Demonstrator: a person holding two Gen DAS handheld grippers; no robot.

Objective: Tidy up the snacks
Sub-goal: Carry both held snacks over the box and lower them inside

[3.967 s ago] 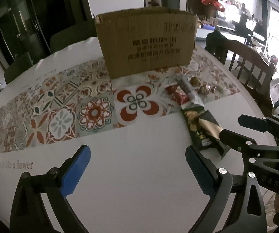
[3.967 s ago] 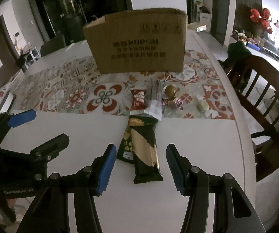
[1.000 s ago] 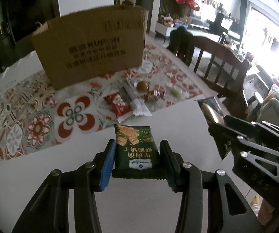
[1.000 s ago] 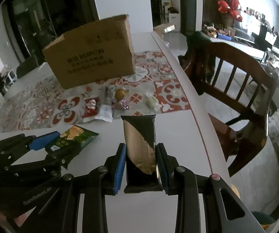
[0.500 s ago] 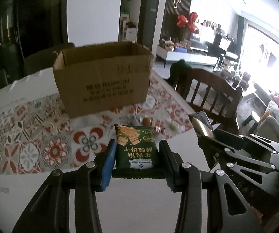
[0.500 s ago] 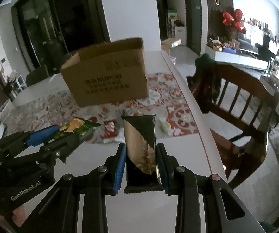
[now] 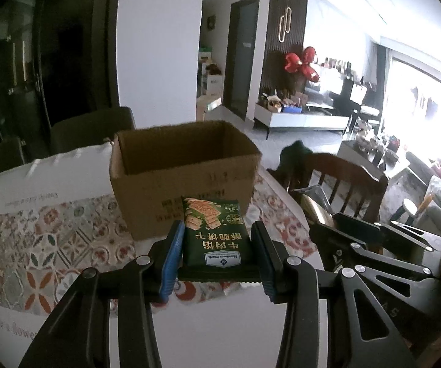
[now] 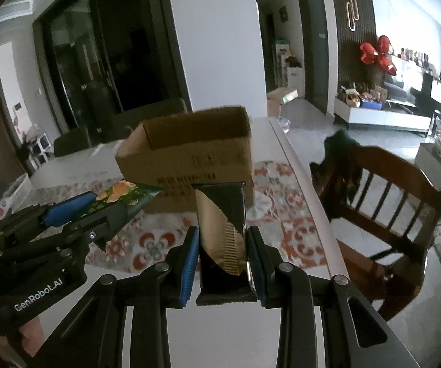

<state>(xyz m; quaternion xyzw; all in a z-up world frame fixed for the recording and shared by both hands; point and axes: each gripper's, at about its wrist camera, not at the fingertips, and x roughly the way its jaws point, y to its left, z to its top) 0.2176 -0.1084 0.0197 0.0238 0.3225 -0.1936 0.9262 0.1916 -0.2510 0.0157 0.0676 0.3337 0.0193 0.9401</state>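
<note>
My left gripper [image 7: 217,247] is shut on a green cracker packet [image 7: 215,236] and holds it in the air in front of the open cardboard box [image 7: 183,178]. My right gripper [image 8: 222,256] is shut on a black and gold snack bar [image 8: 222,233], also lifted, short of the box [image 8: 189,156]. Each gripper shows in the other's view: the left gripper with its green packet [image 8: 122,197] is at the left, the right gripper with the bar [image 7: 315,207] at the right. The box interior looks empty where visible.
The box stands on a patterned runner [image 7: 51,239] on a white table [image 7: 214,325]. A wooden chair [image 8: 389,196] stands off the table's right edge. Dark chairs [image 7: 91,128] stand behind the table. Other loose snacks are hidden behind the held packets.
Both grippers have risen and tilted up with their snacks, closer to the box, so its open top now shows. The loose snacks on the runner have dropped out of sight.
</note>
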